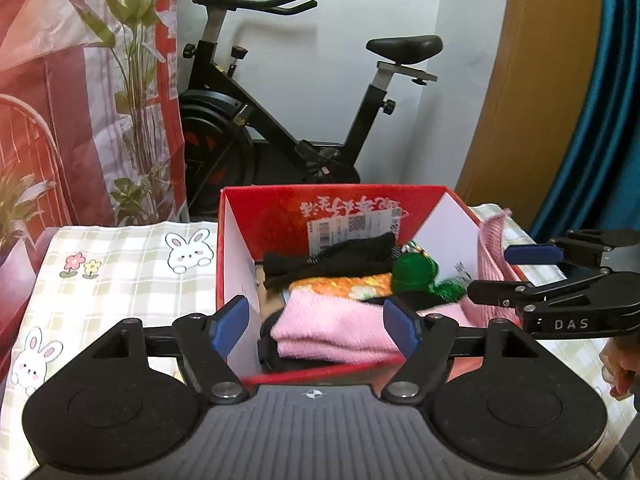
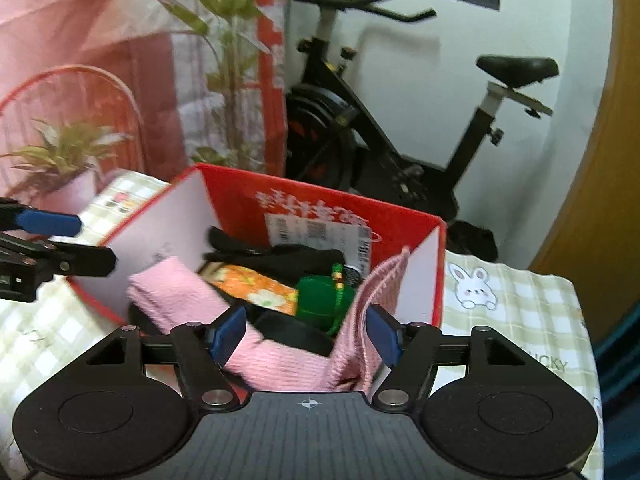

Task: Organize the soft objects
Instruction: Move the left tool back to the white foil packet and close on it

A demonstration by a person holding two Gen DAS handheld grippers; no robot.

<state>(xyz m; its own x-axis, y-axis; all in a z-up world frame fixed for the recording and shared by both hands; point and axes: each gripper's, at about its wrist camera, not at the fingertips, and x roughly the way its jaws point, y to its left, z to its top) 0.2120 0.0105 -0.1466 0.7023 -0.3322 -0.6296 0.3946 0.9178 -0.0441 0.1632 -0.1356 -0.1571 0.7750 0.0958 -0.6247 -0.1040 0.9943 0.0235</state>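
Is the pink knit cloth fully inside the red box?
No, the pink knit cloth drapes over the wall of the red box, between the open fingers of the right hand-held gripper.

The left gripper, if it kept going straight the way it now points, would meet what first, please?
Most likely the folded pink towel on top of the pile in the red box. The open left gripper points over the box's near rim straight at it, though depth is hard to judge.

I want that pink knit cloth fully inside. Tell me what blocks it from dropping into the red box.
Nothing outside the box. The pink knit cloth drapes over the red box wall, between the open right gripper fingers; inside, a folded pink towel and green pouch fill the space.
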